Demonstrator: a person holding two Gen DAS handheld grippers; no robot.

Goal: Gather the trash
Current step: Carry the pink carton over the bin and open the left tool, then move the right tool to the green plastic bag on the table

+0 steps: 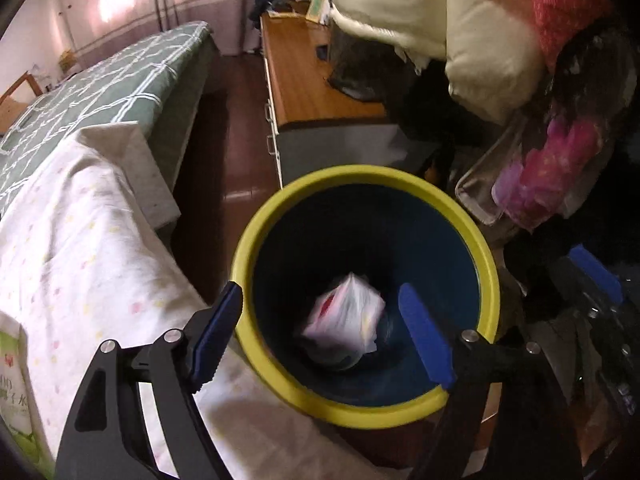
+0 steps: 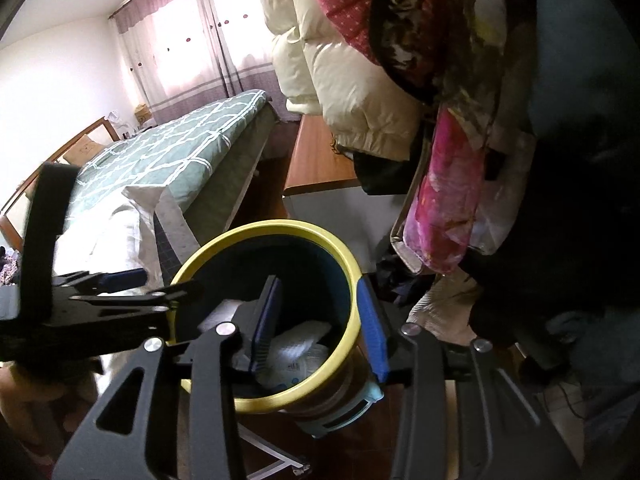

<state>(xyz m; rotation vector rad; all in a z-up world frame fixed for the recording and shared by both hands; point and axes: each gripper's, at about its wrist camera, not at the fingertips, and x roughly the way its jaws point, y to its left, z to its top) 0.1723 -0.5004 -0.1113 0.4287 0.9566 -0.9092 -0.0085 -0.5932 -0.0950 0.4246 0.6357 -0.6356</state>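
Observation:
A bin with a yellow rim (image 1: 486,248) and dark blue inside stands beside the bed. Down in it lies a blurred white wrapper with a red mark (image 1: 344,316). My left gripper (image 1: 320,290) hangs open above the bin's mouth with nothing between its blue pads. In the right wrist view the right gripper (image 2: 318,284) straddles the bin's rim (image 2: 264,226): one finger (image 2: 268,320) is inside, the other (image 2: 374,332) lies against the outer wall. A gap stays beside the inner pad. White crumpled trash (image 2: 300,346) shows inside. The left gripper (image 2: 132,286) juts in from the left.
A bed with a green checked cover (image 1: 100,92) and a white dotted sheet (image 1: 80,240) runs along the left. A wooden cabinet top (image 1: 304,80) stands behind the bin. A cream puffer jacket (image 1: 460,32) and pink clothes (image 1: 536,184) hang at the right. A green carton (image 1: 12,380) sits lower left.

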